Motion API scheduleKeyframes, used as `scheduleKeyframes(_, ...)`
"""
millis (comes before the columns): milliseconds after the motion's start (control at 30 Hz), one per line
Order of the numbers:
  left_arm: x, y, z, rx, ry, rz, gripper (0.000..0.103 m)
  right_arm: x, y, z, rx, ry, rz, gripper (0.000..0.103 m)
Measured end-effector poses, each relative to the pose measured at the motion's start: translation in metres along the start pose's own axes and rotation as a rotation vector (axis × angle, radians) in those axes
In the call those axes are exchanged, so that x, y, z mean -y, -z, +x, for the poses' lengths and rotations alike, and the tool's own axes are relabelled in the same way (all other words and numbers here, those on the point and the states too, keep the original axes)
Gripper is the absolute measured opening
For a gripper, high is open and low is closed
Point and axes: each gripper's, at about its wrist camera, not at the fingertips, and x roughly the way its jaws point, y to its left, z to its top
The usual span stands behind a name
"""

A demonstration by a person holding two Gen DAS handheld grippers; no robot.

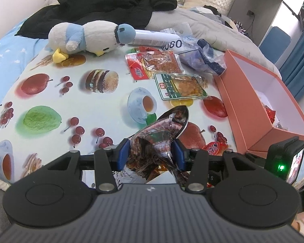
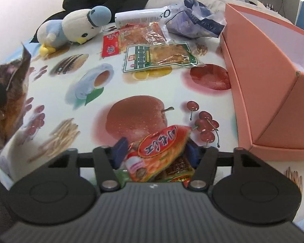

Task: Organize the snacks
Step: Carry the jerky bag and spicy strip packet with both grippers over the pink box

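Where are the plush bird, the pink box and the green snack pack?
plush bird [image 1: 95, 34], left wrist view, white body
pink box [image 2: 259, 77], right wrist view, outer side wall
green snack pack [image 2: 160, 57], right wrist view, middle

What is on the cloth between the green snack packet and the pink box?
Nothing solid: between the green snack packet and the pink box the right wrist view shows bare printed cloth, just a printed red fruit.

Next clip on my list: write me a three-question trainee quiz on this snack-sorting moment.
1. True or false: the pink box stands open.
2. Which packet lies nearer the toy bird: A) the red packet or B) the green packet?
3. Fill in: the left gripper holds a ____ wrapper between its jaws.

Key: 1 true; 2 A; 3 dark
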Motion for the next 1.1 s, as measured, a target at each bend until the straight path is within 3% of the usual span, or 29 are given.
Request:
scheduleKeyframes(233,0.004,-0.005,-0.006,-0.002,-0.007,-0.002,0.052,0.006,-0.003,-0.011,-0.019,-0.014,0.063,0.052)
scheduleKeyframes(467,0.011,-0.013,-0.016,0.01,-0.004,0.0,0.052,0.006,-0.012,-0.046,0.02,-0.032,0.078,0.052)
scheduleKeyframes(1100,0.075,-0.036,-0.077,0.114,0.083,0.036,0.052,0.034,-0.055,-0.192,0.216,-0.024,0.141,0.053)
